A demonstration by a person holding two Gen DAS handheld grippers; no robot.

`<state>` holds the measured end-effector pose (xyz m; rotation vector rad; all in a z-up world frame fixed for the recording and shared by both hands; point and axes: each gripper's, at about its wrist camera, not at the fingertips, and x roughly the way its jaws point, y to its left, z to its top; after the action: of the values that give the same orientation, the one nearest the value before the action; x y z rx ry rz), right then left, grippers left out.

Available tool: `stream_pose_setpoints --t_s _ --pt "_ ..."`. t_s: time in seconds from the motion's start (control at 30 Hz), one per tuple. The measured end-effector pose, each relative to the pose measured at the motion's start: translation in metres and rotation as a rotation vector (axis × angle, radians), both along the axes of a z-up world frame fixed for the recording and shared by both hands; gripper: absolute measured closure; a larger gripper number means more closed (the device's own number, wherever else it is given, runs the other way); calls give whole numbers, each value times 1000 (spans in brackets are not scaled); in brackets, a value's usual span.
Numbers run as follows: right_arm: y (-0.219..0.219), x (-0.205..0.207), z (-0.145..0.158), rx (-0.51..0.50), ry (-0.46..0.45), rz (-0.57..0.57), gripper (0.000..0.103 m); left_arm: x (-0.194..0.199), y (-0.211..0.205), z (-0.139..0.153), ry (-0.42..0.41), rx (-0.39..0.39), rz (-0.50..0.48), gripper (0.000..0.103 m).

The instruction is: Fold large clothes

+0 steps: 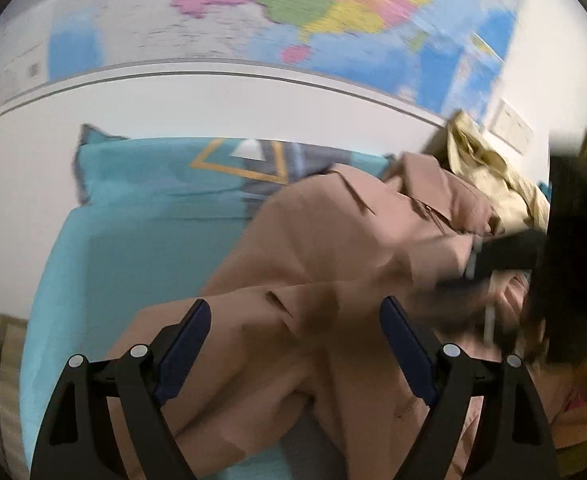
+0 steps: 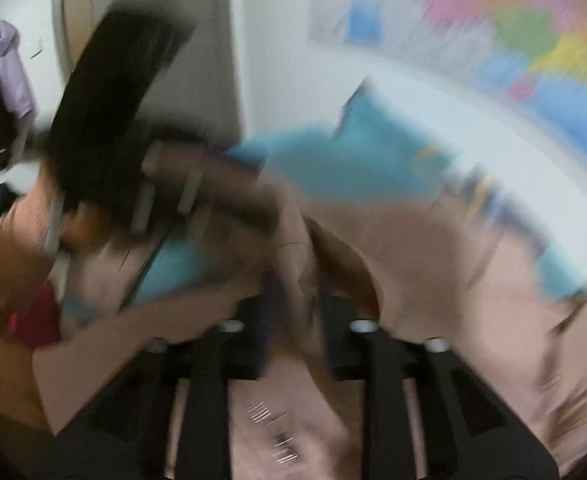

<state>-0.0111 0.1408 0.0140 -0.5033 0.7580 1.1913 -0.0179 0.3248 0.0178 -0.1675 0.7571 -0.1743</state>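
1. Left wrist view: left gripper (image 1: 295, 320) spread wide over tan coat (image 1: 333, 240), nothing pinched.
2. Coat sprawled across blue bed (image 1: 133, 232), yellow garment (image 1: 489, 168) far right.
3. Right wrist view, blurred: right gripper (image 2: 293, 288) narrowed, a fold of coat (image 2: 433, 248) between its jaws.

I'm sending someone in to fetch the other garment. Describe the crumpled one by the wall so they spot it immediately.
Start from the big colourful map on the wall, then drop to the teal-covered bed below it. At the bed's far right end, beyond the spread-out tan coat, a pale yellowish garment lies bunched against the wall. It is lighter and crumpled, not laid flat.
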Motion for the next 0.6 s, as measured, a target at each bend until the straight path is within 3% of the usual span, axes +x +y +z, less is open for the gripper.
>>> stream_pose_setpoints --t_s 0.1,0.2,0.33,0.4,0.43,0.5,0.53,0.57,0.6 --pt "-18 -2 -13 -10 21 -28 65 -7 13 1 1 -53 26 20" --pt "-76 29 -1 136 164 -167 61 -7 8 1 11 -37 -7 20" --pt "-143 61 7 120 94 -410 50 10 -16 -10 71 -5 -87 17" --pt "-169 74 0 20 -11 -538 35 23 -36 -23 120 36 -138 17" --pt "-176 78 -3 2 -14 -560 25 30 -44 -29 138 75 -141 18" --pt "-190 92 -15 -32 19 -602 23 45 -53 -42 166 126 -124 33" --pt "-193 94 -20 -48 29 -606 23 50 -55 -46 184 130 -117 47" --pt "-194 96 -25 -73 24 -606 26 54 -55 -49 194 126 -109 61" --pt "-194 98 -30 -94 20 -597 30 57 -56 -51 198 123 -101 67"
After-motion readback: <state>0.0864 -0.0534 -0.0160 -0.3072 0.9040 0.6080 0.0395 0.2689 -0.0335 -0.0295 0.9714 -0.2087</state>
